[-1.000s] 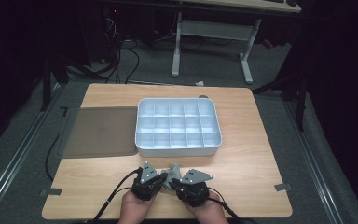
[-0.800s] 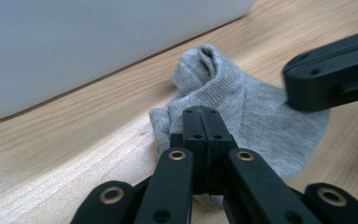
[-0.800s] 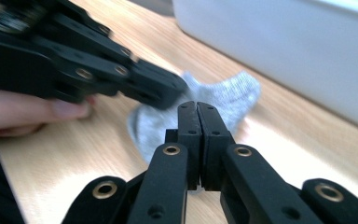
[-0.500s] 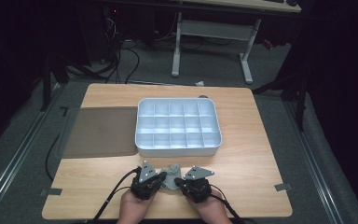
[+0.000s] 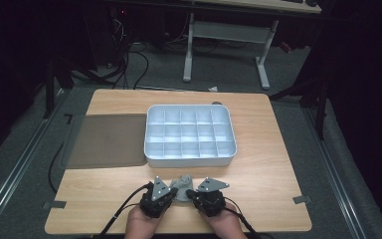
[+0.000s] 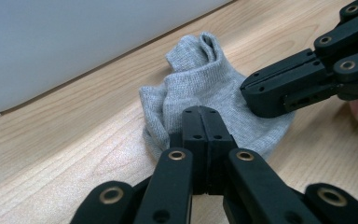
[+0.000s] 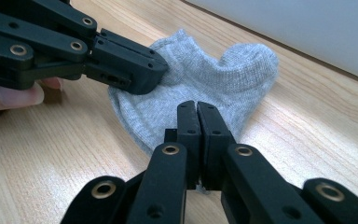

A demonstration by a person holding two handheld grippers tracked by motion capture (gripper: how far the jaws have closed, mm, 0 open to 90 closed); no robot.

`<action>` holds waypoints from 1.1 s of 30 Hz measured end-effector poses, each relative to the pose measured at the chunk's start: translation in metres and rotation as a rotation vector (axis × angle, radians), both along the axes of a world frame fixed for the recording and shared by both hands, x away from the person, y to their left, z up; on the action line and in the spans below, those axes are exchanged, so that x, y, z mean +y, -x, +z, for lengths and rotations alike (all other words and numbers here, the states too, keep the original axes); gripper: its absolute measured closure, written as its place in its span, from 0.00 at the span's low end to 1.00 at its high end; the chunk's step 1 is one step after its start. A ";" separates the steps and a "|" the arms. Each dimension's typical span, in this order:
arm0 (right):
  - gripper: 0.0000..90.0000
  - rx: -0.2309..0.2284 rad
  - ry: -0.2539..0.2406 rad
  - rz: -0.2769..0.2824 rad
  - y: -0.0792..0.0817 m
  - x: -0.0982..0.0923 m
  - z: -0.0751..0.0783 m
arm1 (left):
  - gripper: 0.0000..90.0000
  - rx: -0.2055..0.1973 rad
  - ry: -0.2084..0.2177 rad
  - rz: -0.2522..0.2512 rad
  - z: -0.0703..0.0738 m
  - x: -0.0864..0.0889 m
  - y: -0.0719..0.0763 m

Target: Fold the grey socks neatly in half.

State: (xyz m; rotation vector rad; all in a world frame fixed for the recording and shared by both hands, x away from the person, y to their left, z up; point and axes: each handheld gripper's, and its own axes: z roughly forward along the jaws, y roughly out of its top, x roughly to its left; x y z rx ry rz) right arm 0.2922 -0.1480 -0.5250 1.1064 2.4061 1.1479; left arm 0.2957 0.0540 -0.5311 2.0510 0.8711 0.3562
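Grey knit: a small sock (image 6: 209, 88) lies crumpled on the wooden table (image 5: 278, 164), right in front of both pairs of fingers and between the two grippers.
Left gripper (image 6: 200, 123): its two black jaws are pressed flat together, and their tips sit on the near edge of the sock; whether a fold of cloth is pinched between them I cannot tell.
Right gripper (image 7: 197, 119): jaws likewise pressed together, tips on the sock's near hem; a pinch of cloth cannot be made out here either.
Crossing view: from the left gripper's camera the right gripper comes in from the right, its tips touching the sock's side; from the right gripper's camera the left gripper comes in from the left and touches the sock's upper edge.
Sock shape: bunched, one end standing up in a fold beyond the left gripper's fingertips.
Tray (image 5: 189, 134): a white box of small compartments, beyond the sock, well past the fingertips.
Mat (image 5: 107, 139): a dull grey sheet, beside the tray, off to the left of the left gripper.
Hands (image 5: 142, 224): both hold the grippers near the table's near edge, close together, tips angled inward toward the sock.
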 end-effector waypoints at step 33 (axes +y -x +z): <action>0.86 0.153 -0.099 -0.075 -0.008 -0.006 -0.003 | 1.00 0.010 0.014 0.002 -0.001 0.001 0.000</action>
